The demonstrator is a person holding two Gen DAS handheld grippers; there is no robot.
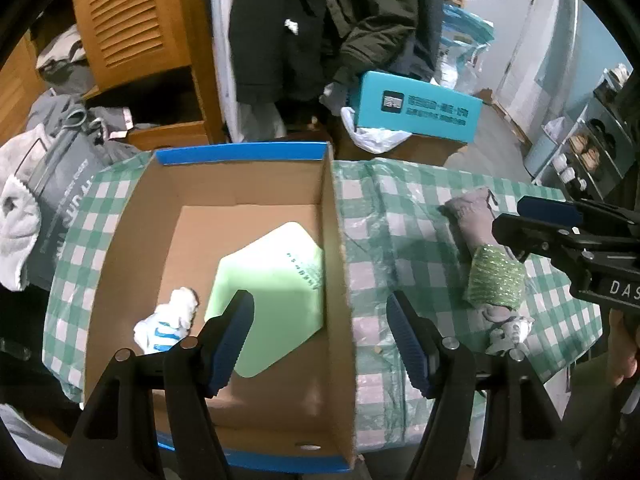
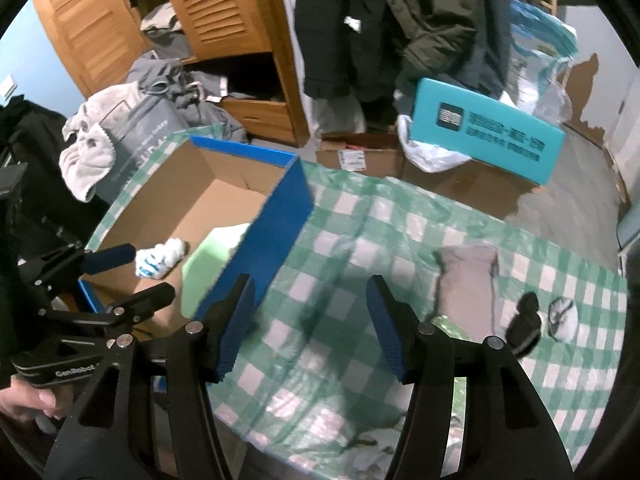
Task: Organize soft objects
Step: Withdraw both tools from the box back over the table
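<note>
An open cardboard box (image 1: 132, 216) with blue outer walls (image 2: 276, 220) stands on the left of the checked tablecloth. In it lie a balled white sock with blue stripes (image 1: 166, 320) (image 2: 160, 260) and a pale green sheet (image 1: 272, 292). My left gripper (image 1: 320, 340) (image 2: 150, 274) hovers open over the box's right wall, holding nothing. On the cloth to the right lies a grey sock with a glittery green band (image 1: 486, 268) (image 2: 468, 280), with a small black sock (image 2: 524, 320) and a white one (image 2: 562, 318) beside it. My right gripper (image 2: 312, 328) (image 1: 508, 216) stands open and empty above the cloth.
The green-and-white plastic cloth (image 2: 360, 240) is wrinkled. Behind the table are a teal carton (image 1: 416, 108) on cardboard boxes, hanging dark coats (image 1: 320, 20), a wooden louvred wardrobe (image 1: 128, 20) and a heap of grey clothes (image 1: 60, 152) on the left. A hand (image 2: 24, 400) holds the left gripper.
</note>
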